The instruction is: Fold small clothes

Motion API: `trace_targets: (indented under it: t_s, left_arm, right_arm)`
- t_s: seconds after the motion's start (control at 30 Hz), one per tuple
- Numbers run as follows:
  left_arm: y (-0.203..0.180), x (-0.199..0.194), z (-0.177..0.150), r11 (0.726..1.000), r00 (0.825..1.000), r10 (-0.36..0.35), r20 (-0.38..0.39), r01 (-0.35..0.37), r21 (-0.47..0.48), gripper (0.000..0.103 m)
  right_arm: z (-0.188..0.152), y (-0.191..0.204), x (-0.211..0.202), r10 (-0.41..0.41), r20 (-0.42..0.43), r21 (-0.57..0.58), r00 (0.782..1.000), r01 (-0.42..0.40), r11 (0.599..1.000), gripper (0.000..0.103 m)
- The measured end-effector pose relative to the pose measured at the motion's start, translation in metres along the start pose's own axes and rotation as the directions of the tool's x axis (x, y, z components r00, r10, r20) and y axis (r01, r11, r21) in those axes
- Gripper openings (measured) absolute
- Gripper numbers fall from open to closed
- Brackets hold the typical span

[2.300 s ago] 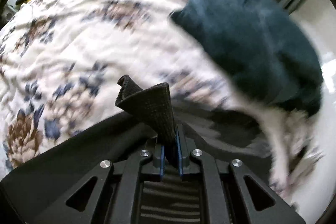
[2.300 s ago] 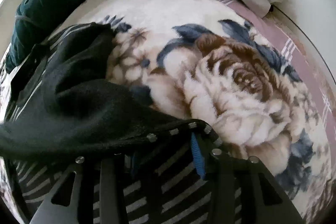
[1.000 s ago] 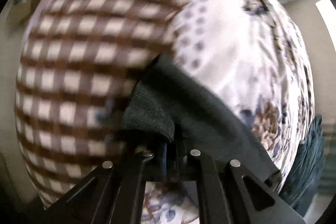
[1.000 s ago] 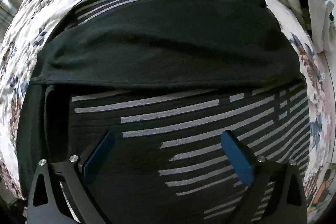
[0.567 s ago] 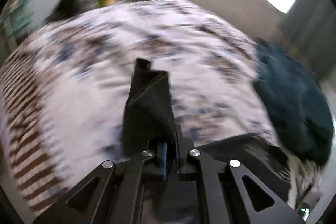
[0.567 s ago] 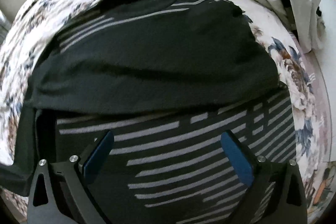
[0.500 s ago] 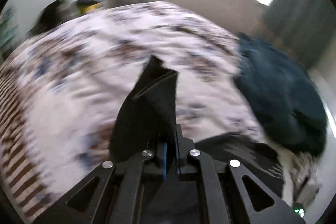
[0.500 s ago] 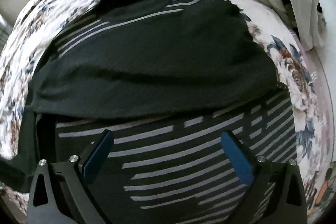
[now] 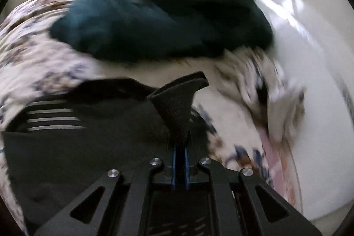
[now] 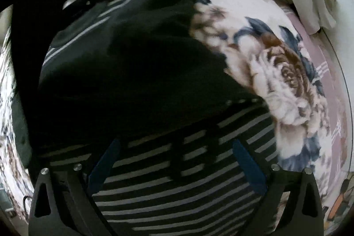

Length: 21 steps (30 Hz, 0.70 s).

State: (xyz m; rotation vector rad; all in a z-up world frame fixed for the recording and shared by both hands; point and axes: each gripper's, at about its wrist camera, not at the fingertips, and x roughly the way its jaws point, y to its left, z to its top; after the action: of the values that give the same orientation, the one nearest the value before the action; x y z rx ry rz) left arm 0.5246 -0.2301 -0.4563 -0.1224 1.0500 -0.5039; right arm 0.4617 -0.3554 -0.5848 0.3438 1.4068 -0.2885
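Bed, floral blanket (image 10: 285, 81): soft, giving surface under everything. On it the black striped top (image 10: 177, 169), spread flat with one part already laid over itself; it looks light, limp knit, so I judge it will sag and drag wherever unsupported. Best taken at hems or cuffs, not mid-panel. My right claw (image 10: 174, 163) hangs spread wide above the stripes, gripping nothing. My left claw (image 9: 181, 147) is pressed together, pinching a ribbed edge (image 9: 177, 103) of the top.

bare floral blanket (image 10: 287, 85) right, teal pile (image 9: 159, 10) blocking beyond sweater (image 10: 132, 63)
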Motion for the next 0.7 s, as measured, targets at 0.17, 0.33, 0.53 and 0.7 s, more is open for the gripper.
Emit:
trace_targets:
  t_s: [0.17,0.33,0.53,0.7]
  left_arm:
    - [-0.016,0.03,-0.018,0.998,0.988,-0.047,-0.146,0.053,0.035,0.023]
    - [0.017,-0.011,-0.021,0.998,0.994,-0.058,-0.096,0.055,-0.038,0.099]
    - [0.117,-0.071,-0.036,0.967,0.988,0.147,-0.051,-0.154,-0.203,0.099]
    - [0.191,-0.106,-0.067,0.876,0.924,0.374,-0.075,-0.379,-0.299,0.099]
  right_arm:
    - [0.003,-0.03,0.002,0.055,-0.053,-0.038,0.997,-0.057,0.998,0.103]
    - [0.012,-0.062,-0.016,0.129,-0.095,-0.056,0.987,-0.134,0.989,0.103]
    - [0.064,-0.089,-0.043,0.242,0.009,0.042,0.97,-0.242,0.969,0.103]
    - [0.118,-0.063,-0.019,0.328,0.068,0.131,0.942,-0.335,0.933,0.098]
